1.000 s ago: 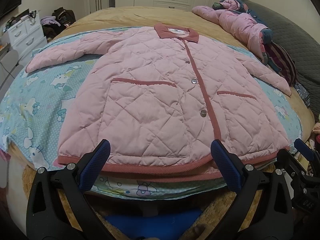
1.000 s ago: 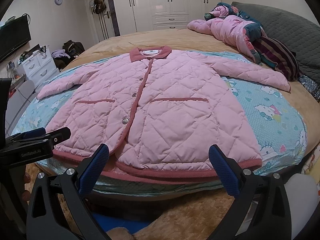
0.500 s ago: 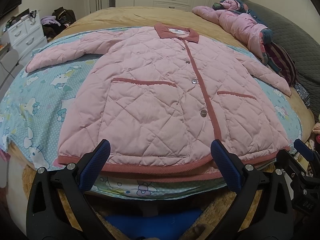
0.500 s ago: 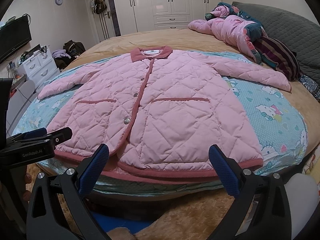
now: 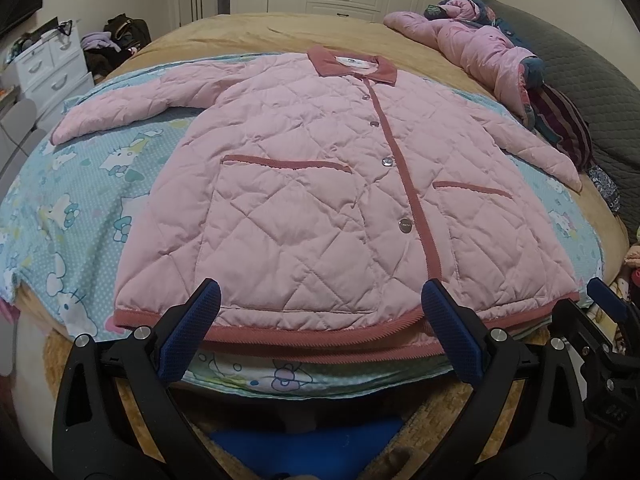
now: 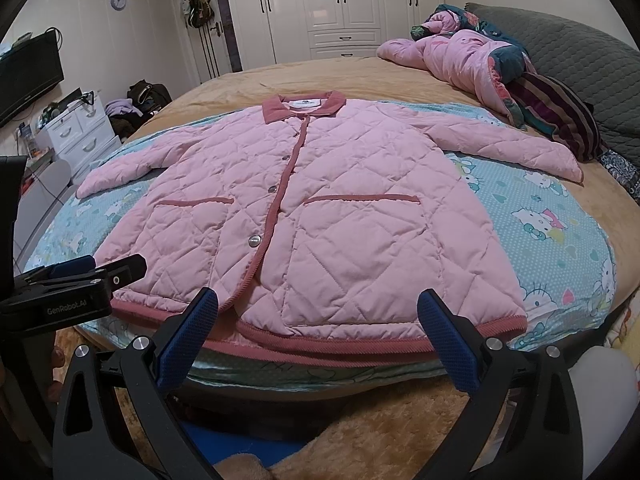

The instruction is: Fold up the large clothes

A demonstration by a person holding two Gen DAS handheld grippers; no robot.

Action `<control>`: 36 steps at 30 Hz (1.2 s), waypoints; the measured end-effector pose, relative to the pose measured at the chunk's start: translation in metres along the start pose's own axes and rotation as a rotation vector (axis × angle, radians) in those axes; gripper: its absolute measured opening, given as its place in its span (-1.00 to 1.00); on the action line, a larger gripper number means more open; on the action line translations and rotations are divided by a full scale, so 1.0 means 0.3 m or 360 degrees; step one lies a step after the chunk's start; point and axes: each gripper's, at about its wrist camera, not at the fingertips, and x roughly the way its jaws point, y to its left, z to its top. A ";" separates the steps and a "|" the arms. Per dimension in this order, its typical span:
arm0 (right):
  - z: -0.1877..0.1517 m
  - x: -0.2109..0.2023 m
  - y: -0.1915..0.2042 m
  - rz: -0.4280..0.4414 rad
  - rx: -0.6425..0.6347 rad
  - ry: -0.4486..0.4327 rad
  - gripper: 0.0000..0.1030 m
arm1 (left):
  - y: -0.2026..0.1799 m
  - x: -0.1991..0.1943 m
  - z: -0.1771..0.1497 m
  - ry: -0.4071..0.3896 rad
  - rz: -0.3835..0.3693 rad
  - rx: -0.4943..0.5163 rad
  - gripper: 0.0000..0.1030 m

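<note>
A pink quilted jacket (image 5: pixel 304 208) with dark pink collar, placket and hem lies flat and buttoned on the bed, sleeves spread to both sides; it also shows in the right wrist view (image 6: pixel 320 220). My left gripper (image 5: pixel 320 304) is open and empty, hovering just before the hem, left of the placket. My right gripper (image 6: pixel 318 312) is open and empty, before the hem at the jacket's right half. The left gripper appears at the left edge of the right wrist view (image 6: pixel 80 276), and the right one at the right edge of the left wrist view (image 5: pixel 600 320).
A light blue cartoon-print sheet (image 5: pixel 72 208) lies under the jacket on a tan bedspread (image 6: pixel 340 76). A pile of pink and striped clothes (image 6: pixel 500 76) sits at the far right by a grey headboard (image 6: pixel 580 64). White drawers (image 6: pixel 76 132) stand at the left, wardrobes behind.
</note>
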 end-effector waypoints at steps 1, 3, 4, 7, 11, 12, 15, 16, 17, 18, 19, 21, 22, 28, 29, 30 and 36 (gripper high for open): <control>0.000 0.000 0.001 0.0003 -0.0002 0.0001 0.92 | 0.000 0.000 0.000 0.0001 -0.0001 0.0000 0.82; 0.000 0.000 -0.001 0.0000 -0.0001 0.0000 0.92 | -0.004 0.000 0.000 0.0000 -0.0002 0.0001 0.82; 0.000 0.001 0.000 0.0002 -0.0001 0.0002 0.92 | -0.005 0.000 0.000 -0.0002 0.0000 0.0002 0.82; 0.000 0.000 -0.001 0.0001 0.0001 -0.0002 0.92 | 0.000 0.001 -0.002 0.0001 -0.0006 0.0001 0.82; 0.001 -0.001 -0.001 0.0001 0.0004 -0.0004 0.92 | 0.001 0.002 -0.002 0.0001 -0.0008 -0.0003 0.82; 0.001 -0.002 -0.002 0.0002 0.0003 -0.0005 0.92 | 0.001 0.001 -0.003 0.0001 -0.0011 -0.0003 0.82; 0.008 -0.006 -0.006 0.0002 0.0004 -0.0010 0.92 | -0.003 0.007 -0.005 0.0002 -0.0011 -0.0001 0.82; 0.011 -0.006 -0.007 -0.0002 0.0005 -0.0010 0.92 | -0.009 0.010 -0.003 0.0004 -0.0008 0.0006 0.82; 0.015 -0.007 -0.009 -0.0003 0.0002 -0.0011 0.92 | -0.012 0.013 -0.002 0.0004 -0.0014 0.0007 0.82; 0.021 -0.007 -0.019 -0.0001 0.0004 -0.0012 0.92 | -0.011 0.016 0.001 0.0007 -0.0015 0.0003 0.82; 0.025 -0.007 -0.022 -0.0003 0.0003 -0.0013 0.92 | -0.012 0.017 0.004 0.0010 -0.0023 -0.0004 0.82; 0.037 -0.003 -0.030 -0.0008 0.0005 -0.0015 0.92 | -0.018 0.022 0.012 0.0018 -0.0046 -0.0006 0.82; 0.044 -0.001 -0.036 -0.0009 0.0009 -0.0019 0.92 | -0.023 0.026 0.016 0.0024 -0.0045 -0.0004 0.82; 0.091 0.016 -0.067 -0.0034 0.0006 -0.0034 0.92 | -0.055 0.046 0.066 0.0019 -0.0084 0.0015 0.82; 0.103 0.020 -0.077 -0.0040 0.0006 -0.0037 0.92 | -0.064 0.054 0.080 0.0023 -0.0087 0.0016 0.82; 0.108 0.024 -0.082 -0.0045 0.0007 -0.0040 0.92 | -0.068 0.060 0.091 0.0021 -0.0085 0.0013 0.82; 0.174 0.065 -0.145 -0.0084 0.0034 -0.0054 0.92 | -0.110 0.107 0.176 0.0012 -0.0055 0.0010 0.82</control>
